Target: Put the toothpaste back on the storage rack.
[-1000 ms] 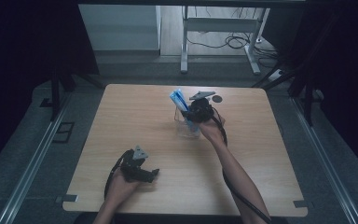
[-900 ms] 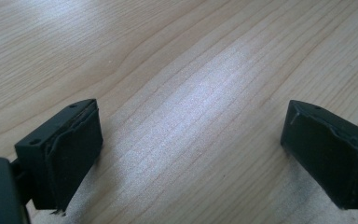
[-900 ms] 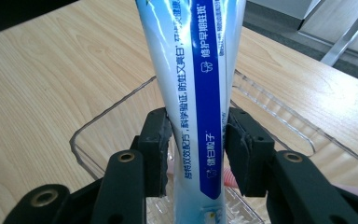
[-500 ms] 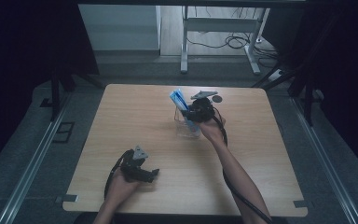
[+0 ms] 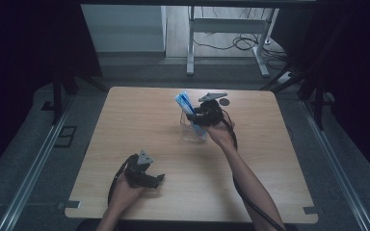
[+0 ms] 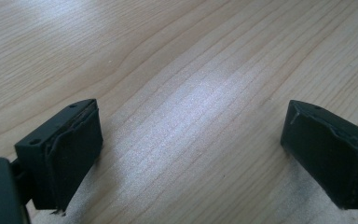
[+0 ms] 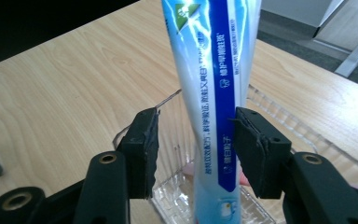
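A white and blue toothpaste tube stands upright, leaning a little, in a clear plastic cup at the table's middle back. My right gripper brackets the tube just above the cup's rim. Its jaws are open: one pad touches the tube's edge and the other stands a small gap away. My left gripper rests low over bare wood near the front left, jaws wide open with nothing between them.
The wooden table has a small dark round object lying near its back edge, just behind my right gripper. Dark curtains and floor rails flank the table on both sides.
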